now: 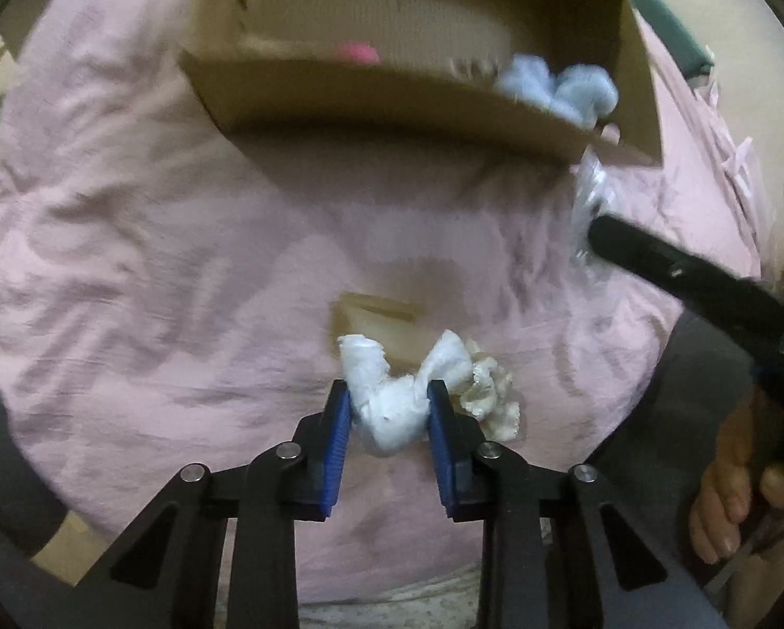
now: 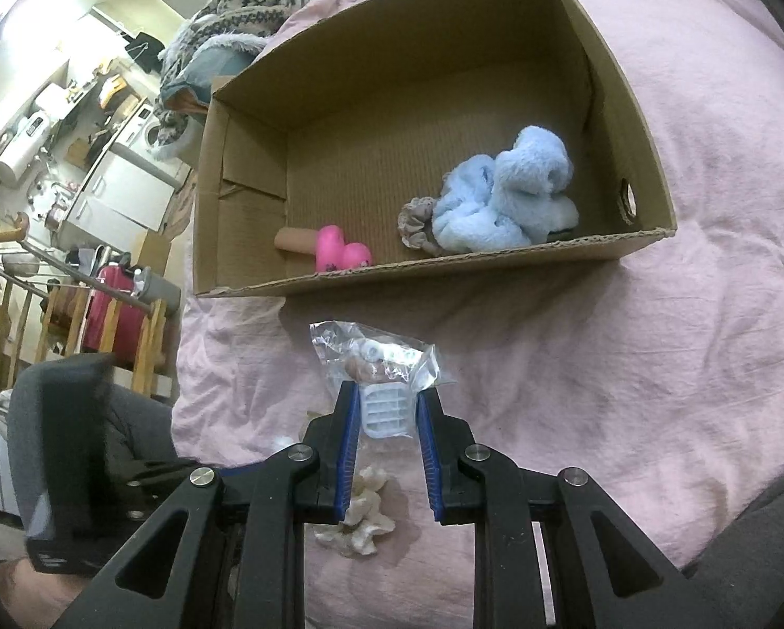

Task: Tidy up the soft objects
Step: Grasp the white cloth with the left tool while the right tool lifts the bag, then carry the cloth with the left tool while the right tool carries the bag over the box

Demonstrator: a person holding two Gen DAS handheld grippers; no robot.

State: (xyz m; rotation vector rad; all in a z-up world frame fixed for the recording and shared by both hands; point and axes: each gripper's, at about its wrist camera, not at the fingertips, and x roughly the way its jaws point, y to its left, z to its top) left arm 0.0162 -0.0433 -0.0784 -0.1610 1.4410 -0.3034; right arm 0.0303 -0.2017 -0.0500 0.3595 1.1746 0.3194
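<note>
My left gripper (image 1: pixel 389 393) is shut on a white soft scrunchie (image 1: pixel 397 393) and holds it above the pink bedspread. A cream scrunchie (image 1: pixel 489 393) lies just right of it; it also shows in the right wrist view (image 2: pixel 363 513). My right gripper (image 2: pixel 384 398) is shut on a clear plastic bag (image 2: pixel 381 361) with a small white item inside; the bag also shows in the left wrist view (image 1: pixel 588 209). The cardboard box (image 2: pixel 649 147) ahead holds a light blue fluffy item (image 2: pixel 507 194), a pink toy (image 2: pixel 339 254) and a grey scrunchie (image 2: pixel 415 220).
The pink bedspread (image 2: pixel 654 367) covers the whole work surface. A patterned knit garment (image 2: pixel 245 5) is piled behind the box. A flat tan card (image 1: pixel 376 320) lies on the bedspread beyond the left gripper. Room furniture stands off the bed's left side.
</note>
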